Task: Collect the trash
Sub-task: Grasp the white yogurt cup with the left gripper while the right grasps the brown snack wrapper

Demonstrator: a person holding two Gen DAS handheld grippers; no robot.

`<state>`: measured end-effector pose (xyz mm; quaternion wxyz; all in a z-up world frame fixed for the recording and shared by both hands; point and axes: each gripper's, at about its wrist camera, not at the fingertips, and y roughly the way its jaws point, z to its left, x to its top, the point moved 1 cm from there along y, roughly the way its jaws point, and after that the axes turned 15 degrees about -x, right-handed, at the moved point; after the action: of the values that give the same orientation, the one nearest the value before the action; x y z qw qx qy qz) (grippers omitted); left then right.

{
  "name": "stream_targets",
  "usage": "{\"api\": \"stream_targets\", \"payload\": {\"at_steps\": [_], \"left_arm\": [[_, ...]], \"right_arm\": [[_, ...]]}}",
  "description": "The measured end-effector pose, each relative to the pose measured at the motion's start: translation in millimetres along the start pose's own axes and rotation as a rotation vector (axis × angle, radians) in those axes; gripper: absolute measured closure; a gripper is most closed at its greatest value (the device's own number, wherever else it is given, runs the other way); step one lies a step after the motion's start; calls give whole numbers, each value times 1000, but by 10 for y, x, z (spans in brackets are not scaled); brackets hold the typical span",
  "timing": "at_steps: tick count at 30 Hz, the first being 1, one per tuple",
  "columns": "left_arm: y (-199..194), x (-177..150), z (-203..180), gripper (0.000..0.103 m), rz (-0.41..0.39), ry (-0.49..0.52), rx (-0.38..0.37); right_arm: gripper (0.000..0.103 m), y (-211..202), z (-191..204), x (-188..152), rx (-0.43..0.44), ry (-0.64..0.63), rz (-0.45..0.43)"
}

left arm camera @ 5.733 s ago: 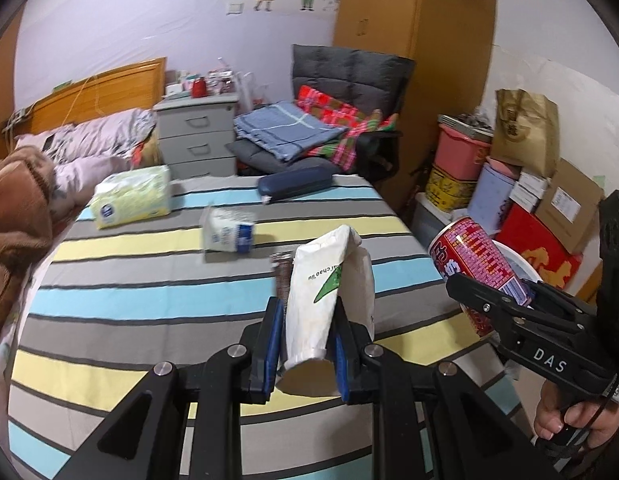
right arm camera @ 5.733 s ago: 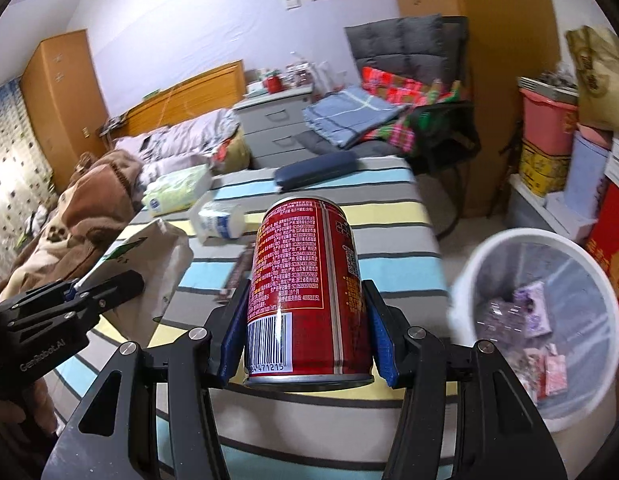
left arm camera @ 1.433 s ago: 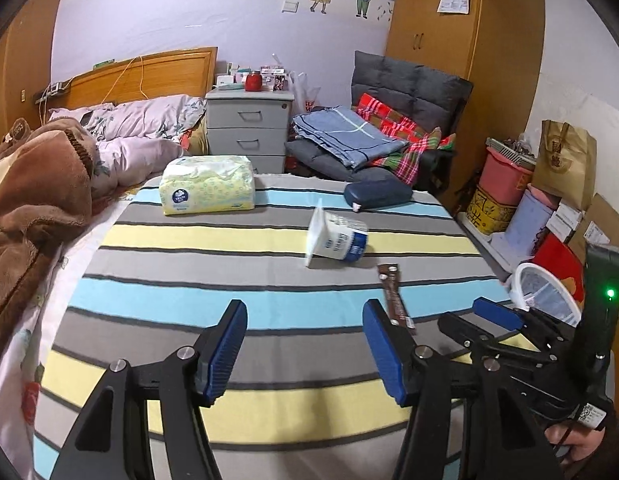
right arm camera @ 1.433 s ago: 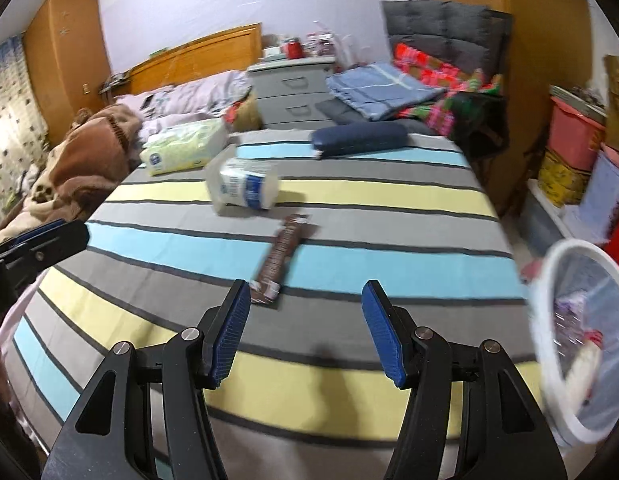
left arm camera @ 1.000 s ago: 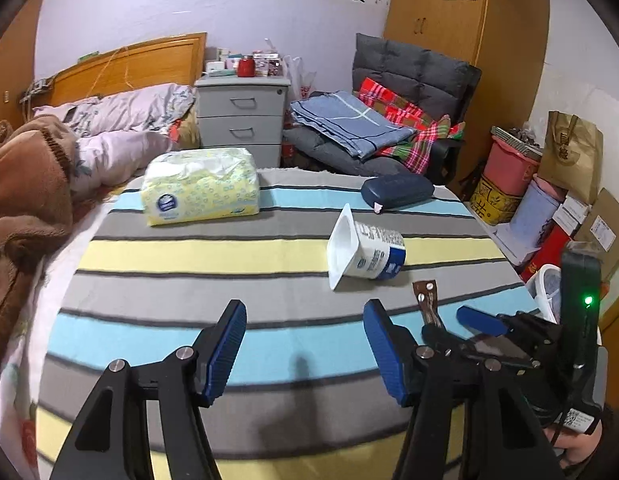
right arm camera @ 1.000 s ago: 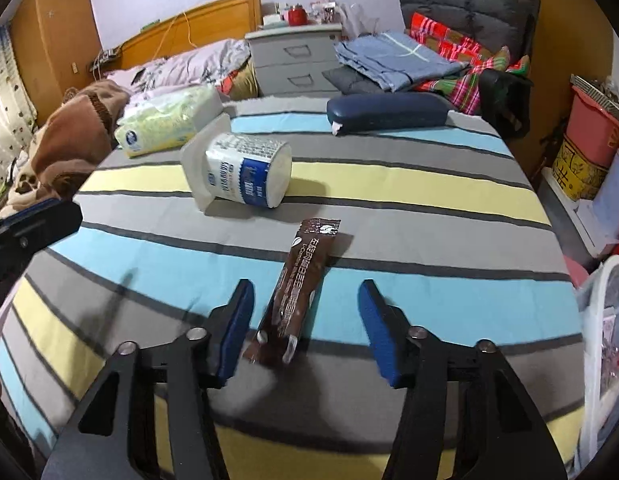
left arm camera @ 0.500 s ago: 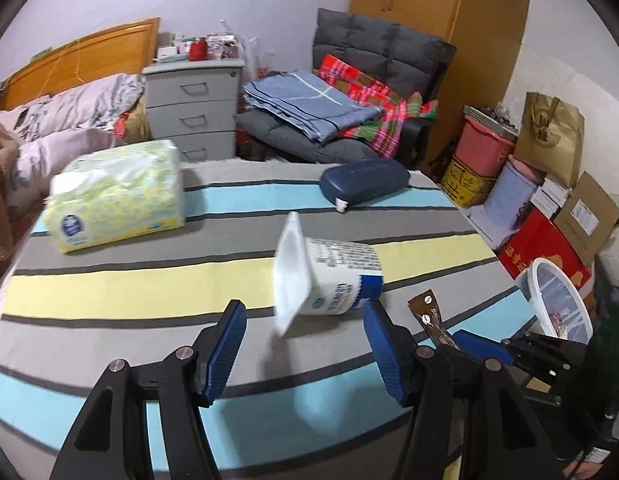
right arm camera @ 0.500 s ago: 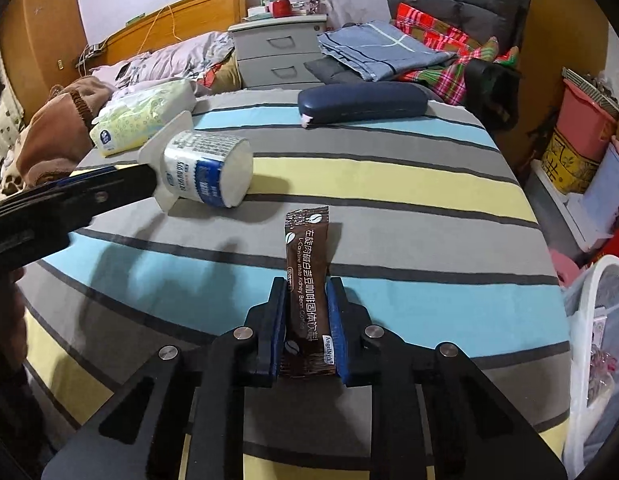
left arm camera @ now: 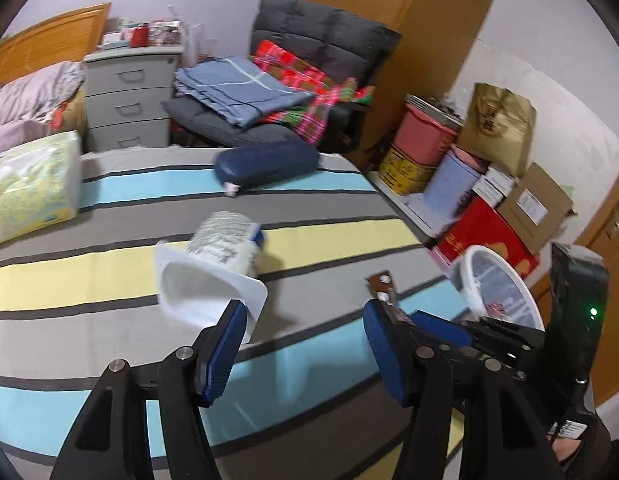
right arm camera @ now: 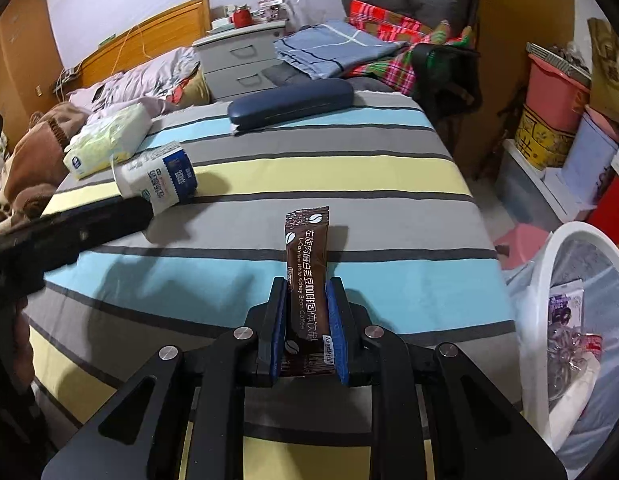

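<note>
A brown coffee sachet [right arm camera: 307, 272] stands up between the pads of my right gripper [right arm camera: 307, 320], which is shut on its lower half just above the striped table [right arm camera: 349, 176]. In the left wrist view the same sachet [left arm camera: 383, 286] pokes out of the right gripper [left arm camera: 421, 320]. A white yogurt cup [left arm camera: 213, 264] lies on its side, its mouth facing my left gripper [left arm camera: 303, 336]. That gripper is open, and its left pad sits at the cup's rim. The cup [right arm camera: 157, 178] also shows beside the left finger [right arm camera: 89, 228]. A white trash basket [right arm camera: 549, 280] stands off the table's right edge.
A tissue pack [left arm camera: 29, 184] and a navy case [left arm camera: 265, 164] lie at the far side of the table. Behind them are a grey nightstand [left arm camera: 125, 100] and a chair with folded blankets [left arm camera: 245, 88]. Boxes and bags [left arm camera: 489, 200] line the right wall.
My right gripper closed on the sachet and tipped it up off the cloth. The left gripper moved forward and down toward the yogurt cup, still open.
</note>
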<state>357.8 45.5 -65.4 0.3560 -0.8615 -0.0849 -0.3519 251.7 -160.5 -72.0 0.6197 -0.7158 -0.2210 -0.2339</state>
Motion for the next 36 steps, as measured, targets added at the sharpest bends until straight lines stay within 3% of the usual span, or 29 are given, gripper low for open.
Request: {"api": "stream_targets", "payload": {"at_steps": [2, 4, 7, 10, 18, 28, 32, 36], "left_arm": [[-16, -14, -88, 42, -9, 31, 30], [-113, -30, -160, 42, -43, 79, 131], [-264, -51, -171, 41, -86, 104, 194], [-307, -30, -79, 27, -91, 123, 254], [-45, 18, 236, 26, -24, 68, 178], [157, 94, 327, 26, -11, 59, 208], [185, 97, 319, 38, 0, 66, 219], [156, 89, 306, 38, -9, 67, 241]], "right_arm": [[82, -1, 18, -1, 16, 1, -5], [82, -1, 50, 9, 28, -7, -13], [82, 9, 76, 14, 38, -16, -18], [82, 40, 74, 20, 48, -13, -16], [82, 43, 35, 26, 61, -10, -18], [82, 75, 9, 34, 84, -1, -12], [82, 71, 14, 32, 90, -3, -12], [82, 69, 1, 32, 94, 0, -15]]}}
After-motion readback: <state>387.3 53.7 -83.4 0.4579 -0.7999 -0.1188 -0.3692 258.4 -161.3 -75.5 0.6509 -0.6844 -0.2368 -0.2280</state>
